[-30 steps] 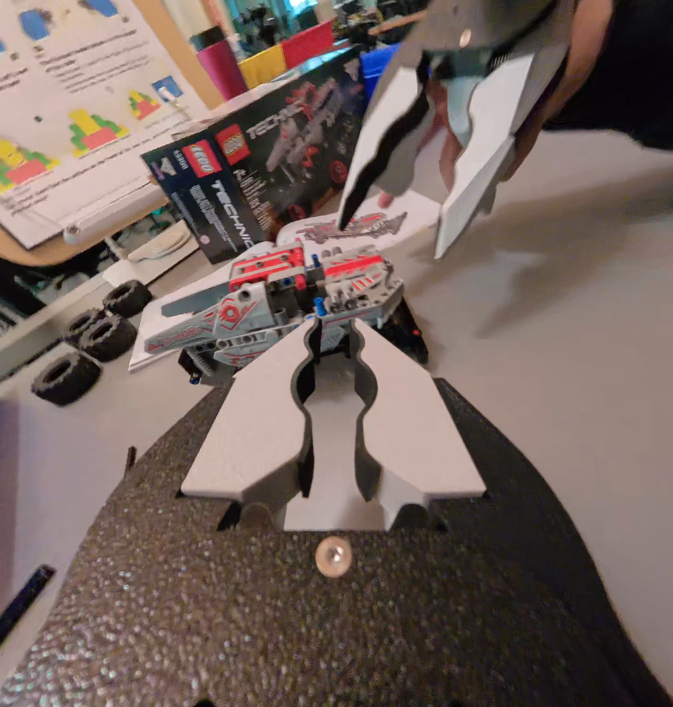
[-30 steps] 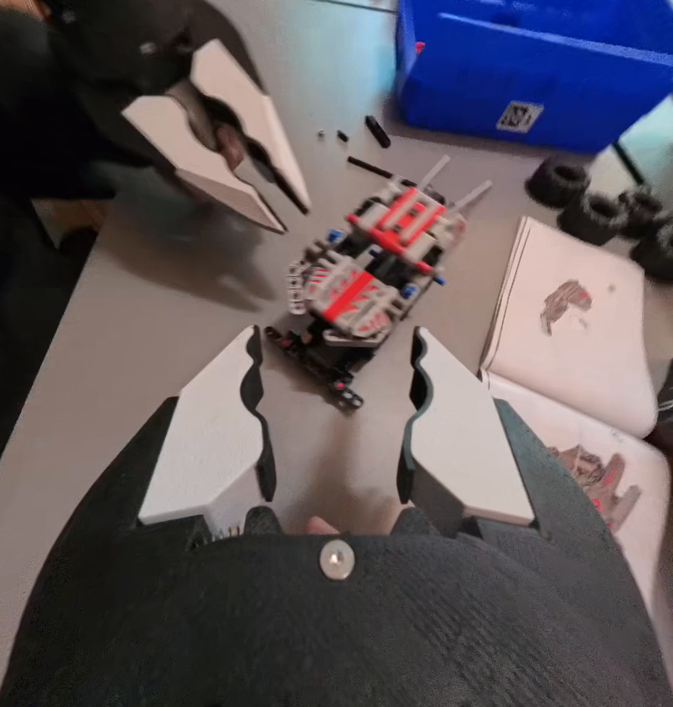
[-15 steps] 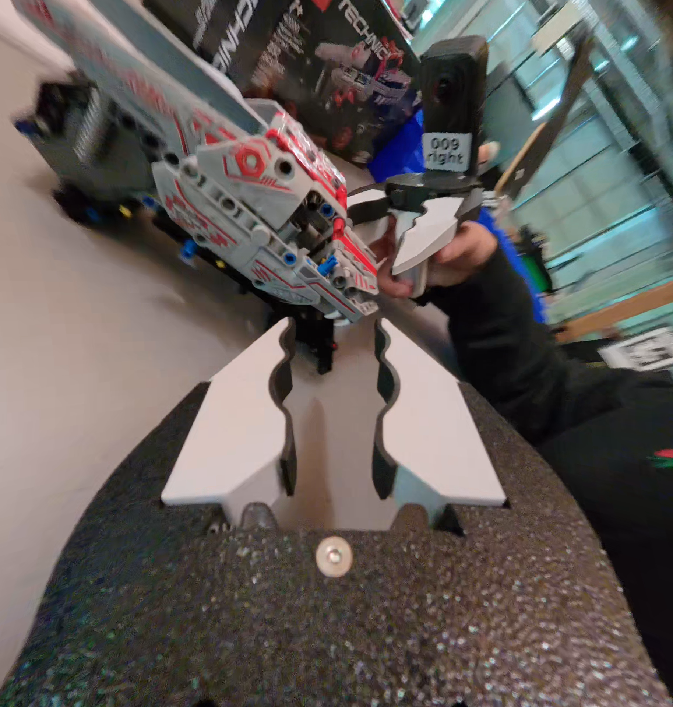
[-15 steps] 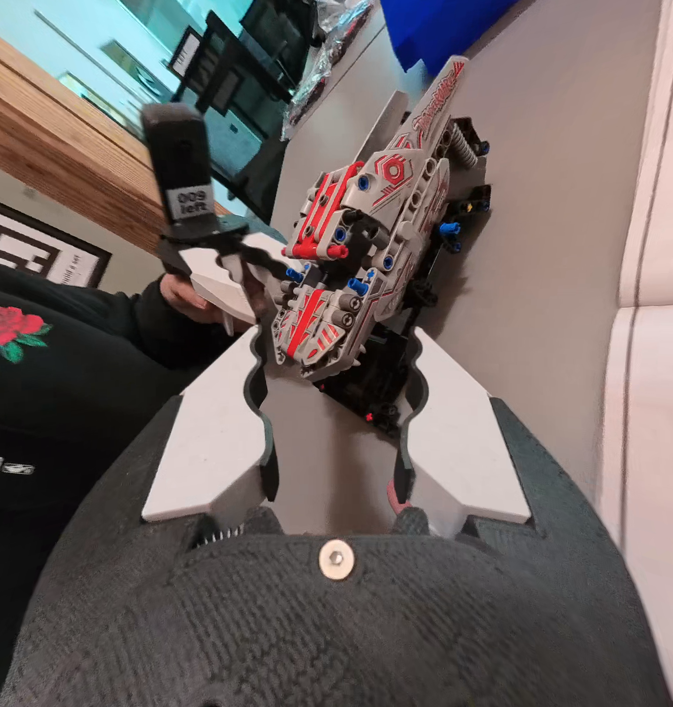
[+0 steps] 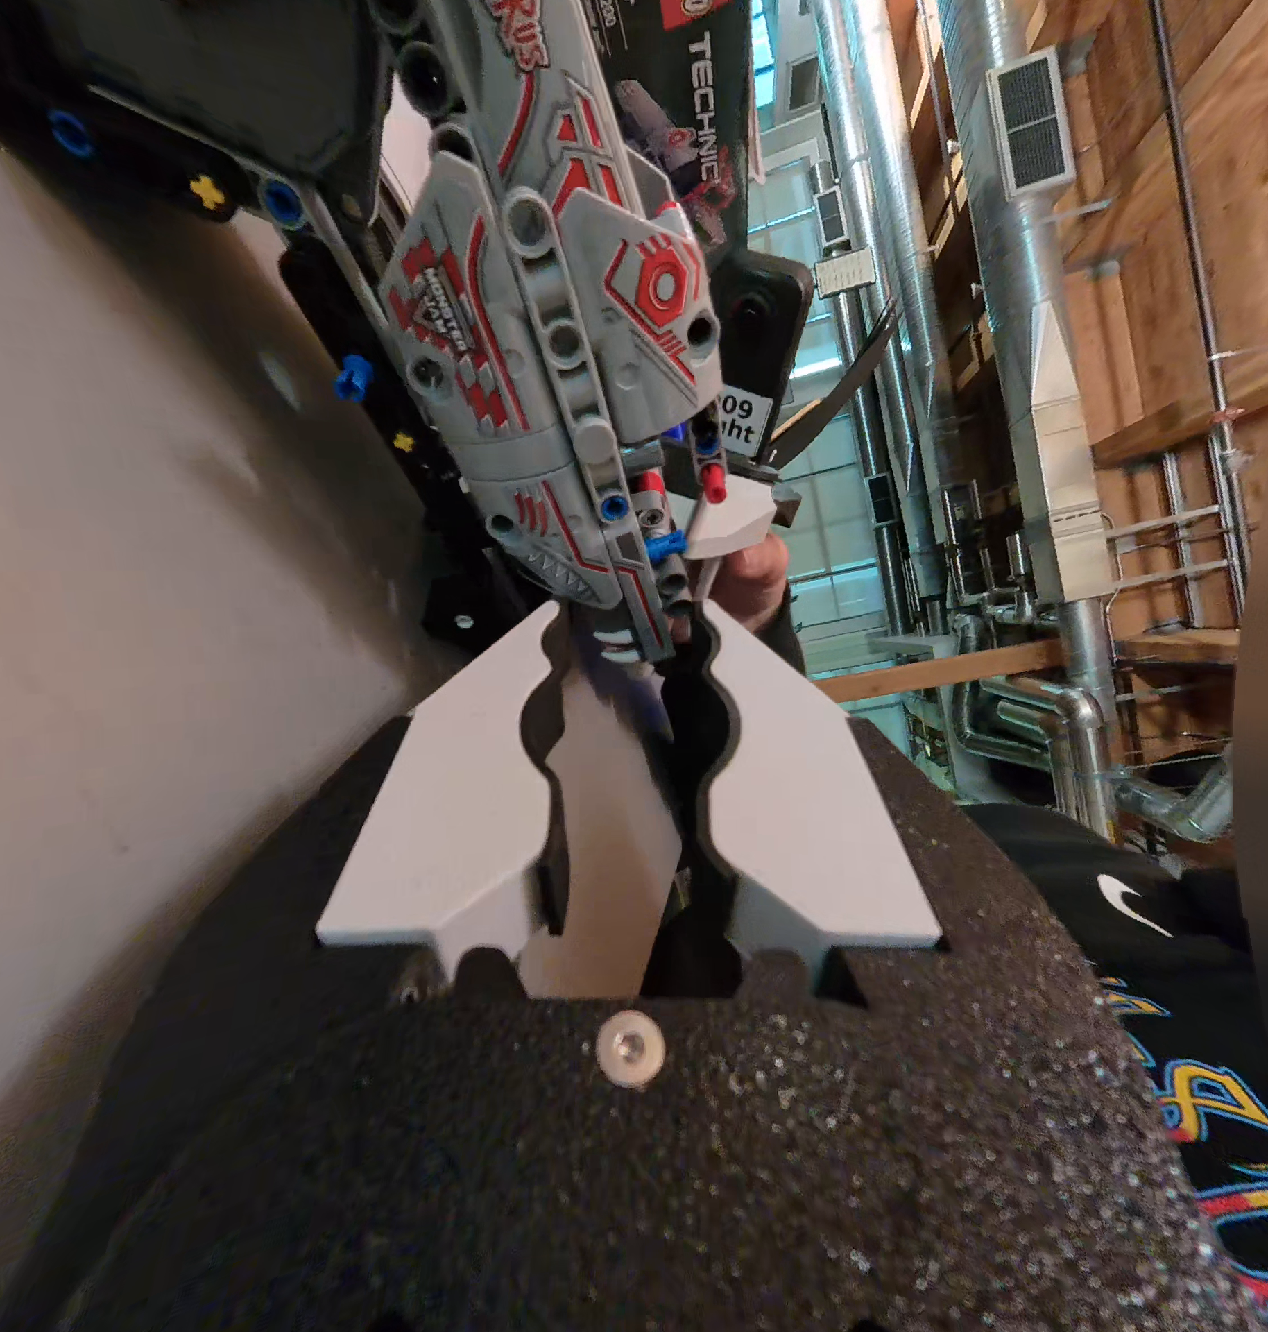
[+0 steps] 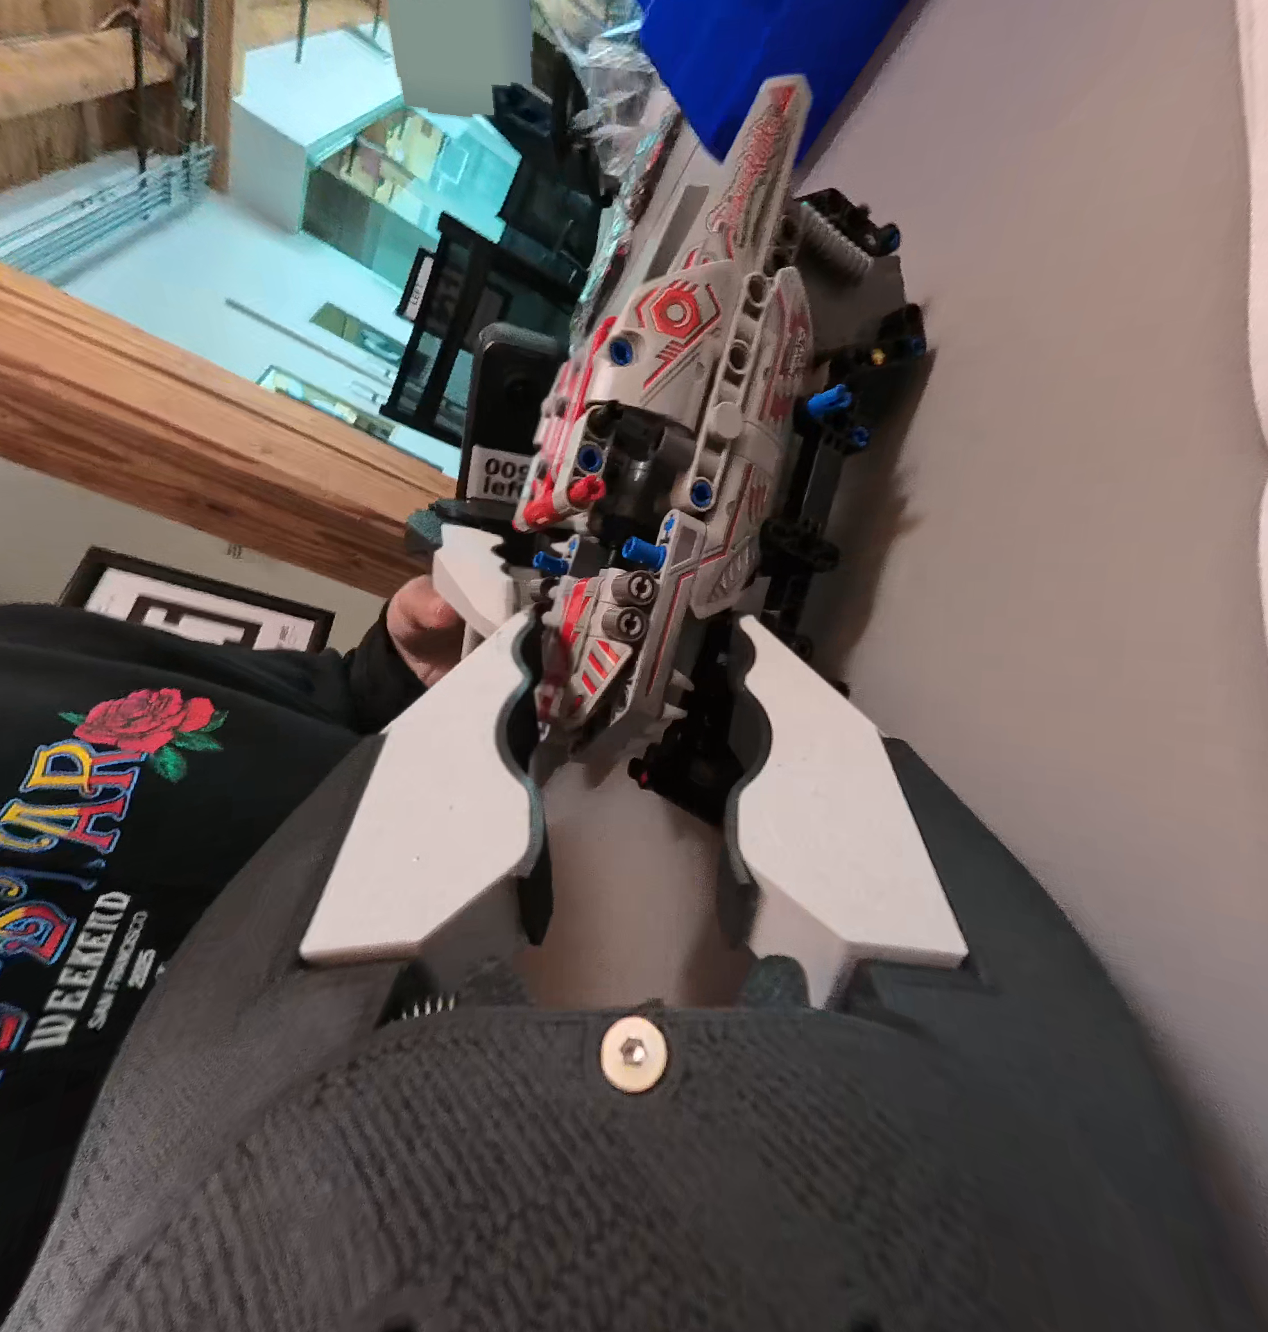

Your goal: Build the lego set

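Between scalloped claw (image 6: 635,645), studded model (image 6: 689,447) (angular)

Bright, even indoor light; daylight through background windows. Strong fisheye warp at edges. Slight motion blur, backgrounds soft.

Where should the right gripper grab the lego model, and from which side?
Take the lego model by its narrow nose, from the front end, right gripper fingers either side. The nose tapers to fit the open jaws; panels farther back look too wide.
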The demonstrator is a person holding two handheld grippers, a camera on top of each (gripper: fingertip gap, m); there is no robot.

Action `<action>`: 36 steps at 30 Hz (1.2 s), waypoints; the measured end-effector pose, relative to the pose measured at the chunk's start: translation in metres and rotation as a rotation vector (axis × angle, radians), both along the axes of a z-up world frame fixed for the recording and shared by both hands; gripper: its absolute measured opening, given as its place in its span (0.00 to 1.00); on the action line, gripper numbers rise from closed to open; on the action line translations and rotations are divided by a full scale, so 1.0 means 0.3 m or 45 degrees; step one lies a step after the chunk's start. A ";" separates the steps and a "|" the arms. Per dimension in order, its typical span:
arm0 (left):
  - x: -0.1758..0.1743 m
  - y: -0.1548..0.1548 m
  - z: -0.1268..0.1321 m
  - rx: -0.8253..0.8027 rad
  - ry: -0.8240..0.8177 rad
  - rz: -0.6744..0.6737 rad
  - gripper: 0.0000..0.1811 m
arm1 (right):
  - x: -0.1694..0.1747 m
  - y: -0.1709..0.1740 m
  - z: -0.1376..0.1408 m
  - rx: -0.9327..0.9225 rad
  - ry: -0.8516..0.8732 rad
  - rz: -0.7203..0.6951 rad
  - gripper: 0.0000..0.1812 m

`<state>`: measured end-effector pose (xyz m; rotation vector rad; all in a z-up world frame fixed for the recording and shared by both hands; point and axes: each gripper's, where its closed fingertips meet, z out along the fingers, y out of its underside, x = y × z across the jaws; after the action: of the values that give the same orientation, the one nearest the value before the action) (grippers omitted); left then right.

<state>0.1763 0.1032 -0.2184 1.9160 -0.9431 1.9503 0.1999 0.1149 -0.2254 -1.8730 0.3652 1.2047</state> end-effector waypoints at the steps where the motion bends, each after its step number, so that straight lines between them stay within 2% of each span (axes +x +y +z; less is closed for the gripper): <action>1: 0.001 0.000 -0.003 -0.012 0.003 0.007 0.17 | 0.006 0.004 -0.005 -0.021 0.006 -0.031 0.27; 10: -0.009 0.007 -0.009 -0.058 -0.045 0.031 0.15 | -0.012 -0.007 -0.010 -0.112 0.091 -0.076 0.26; 16: -0.019 0.011 -0.008 -0.050 -0.089 -0.010 0.15 | -0.007 -0.002 -0.006 -0.135 0.286 -0.145 0.23; 17: -0.021 0.011 -0.008 -0.044 -0.094 -0.017 0.15 | -0.012 -0.006 0.001 -0.114 0.334 -0.134 0.19; 19: -0.023 0.009 -0.009 -0.024 -0.100 -0.031 0.14 | -0.016 -0.009 0.006 -0.097 0.399 -0.133 0.18; 36: -0.037 0.006 -0.023 0.158 -0.126 -0.210 0.13 | -0.026 -0.003 0.004 -0.091 0.337 -0.116 0.18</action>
<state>0.1652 0.1050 -0.2254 1.7546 -1.2344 1.9467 0.1920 0.1140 -0.2242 -1.7389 0.6392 1.3957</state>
